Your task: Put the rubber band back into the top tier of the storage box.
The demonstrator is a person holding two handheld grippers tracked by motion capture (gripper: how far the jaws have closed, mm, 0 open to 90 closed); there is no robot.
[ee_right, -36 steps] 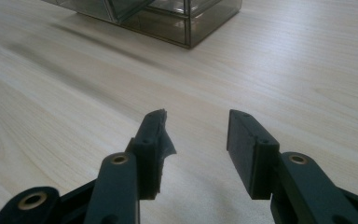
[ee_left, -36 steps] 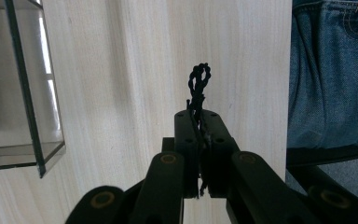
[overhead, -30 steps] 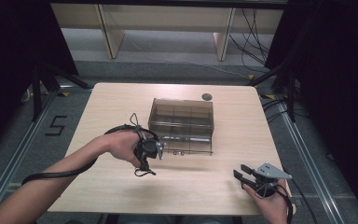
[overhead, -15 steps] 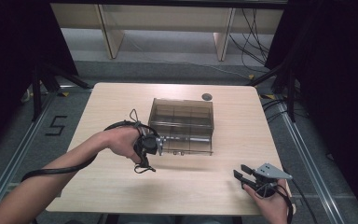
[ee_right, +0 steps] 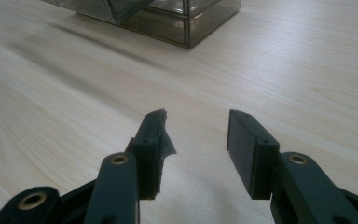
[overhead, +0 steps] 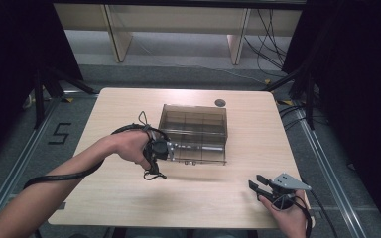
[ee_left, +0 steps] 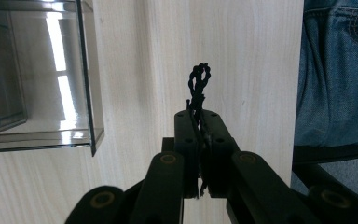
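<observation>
Left gripper pinches black twisted cord — perhaps a hair tie.

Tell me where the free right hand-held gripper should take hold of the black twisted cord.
Grip the looped end of the black twisted cord that sticks out past the left hand-held gripper, which is shut on its lower part. Probably come from the tip side, opposite those jaws, pads across the flat loop. The right hand-held gripper is open and empty.

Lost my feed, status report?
Left gripper shut on black twisted cord, beside clear box. Right gripper open, empty, near table edge. Nothing in the way.
</observation>
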